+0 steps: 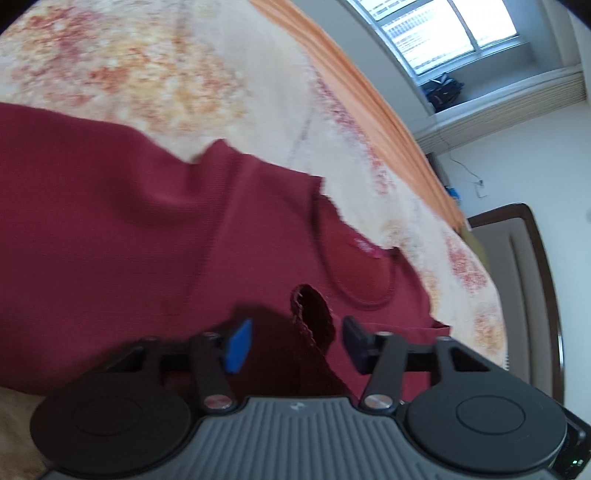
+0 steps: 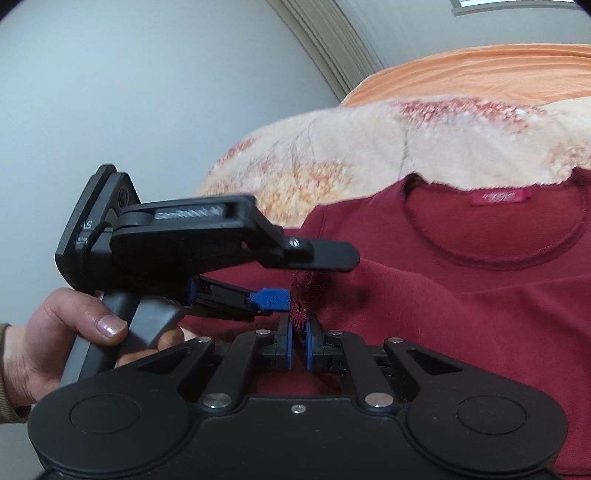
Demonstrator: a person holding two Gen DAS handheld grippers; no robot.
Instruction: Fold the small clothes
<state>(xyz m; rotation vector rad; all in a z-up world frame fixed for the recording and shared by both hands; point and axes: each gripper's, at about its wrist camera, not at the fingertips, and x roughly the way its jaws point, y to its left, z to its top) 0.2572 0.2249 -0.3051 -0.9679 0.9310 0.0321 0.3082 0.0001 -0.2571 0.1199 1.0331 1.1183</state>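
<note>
From the left wrist, the left tongs (image 1: 297,341) stand apart over the dark red top (image 1: 129,229), a raised cuff edge (image 1: 312,317) between the pads but untouched, ready to take it over. The top lies spread on the blanket (image 1: 166,66) covering the bed, neckline (image 1: 354,273) just beyond the cuff. A window (image 1: 443,33) lights the room behind.

From the right wrist, the right tongs (image 2: 299,345) are clamped on that cuff edge (image 2: 303,295), lifting it toward the neckline (image 2: 495,240), probably folding a sleeve inward, though blur hides the seam. A hand (image 2: 55,343) holds the left tool beside the cuff. An orange sheet (image 2: 480,70) shows beyond.
</note>
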